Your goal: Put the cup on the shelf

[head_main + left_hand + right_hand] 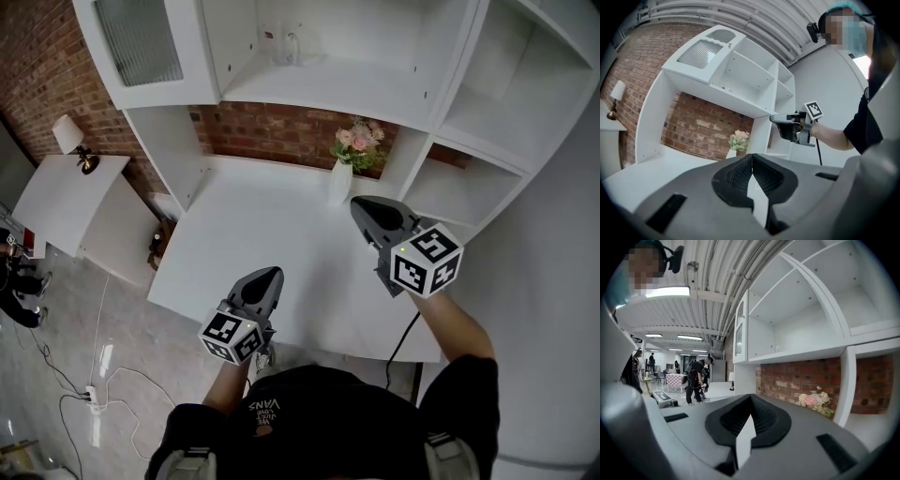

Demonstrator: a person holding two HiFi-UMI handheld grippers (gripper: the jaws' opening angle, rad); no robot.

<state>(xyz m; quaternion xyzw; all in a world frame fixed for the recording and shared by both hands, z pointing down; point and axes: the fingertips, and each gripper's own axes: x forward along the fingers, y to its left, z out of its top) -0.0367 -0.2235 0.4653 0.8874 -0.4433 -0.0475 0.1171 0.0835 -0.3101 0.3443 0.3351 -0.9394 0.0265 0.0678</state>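
Observation:
A clear glass cup [284, 47] stands on the upper shelf [328, 89] of the white wall unit, near the back wall; in the right gripper view it is a tiny glint [777, 348]. My left gripper [270, 275] hovers over the desk's front edge, jaws shut and empty. My right gripper [360, 205] is higher, to the right, near the vase, its jaws also pressed together with nothing between them. The left gripper view shows its own closed jaws [751, 160] and the right gripper [775, 119] in front of the shelf column. The right gripper's [750, 400] own view faces the shelves.
A white vase with pink flowers [343, 176] stands at the back of the white desk [253, 244]. Open compartments [469, 187] line the right side. A cabinet door [141, 42] is at upper left. A side table with a lamp [69, 137] and floor cables [94, 394] are to the left.

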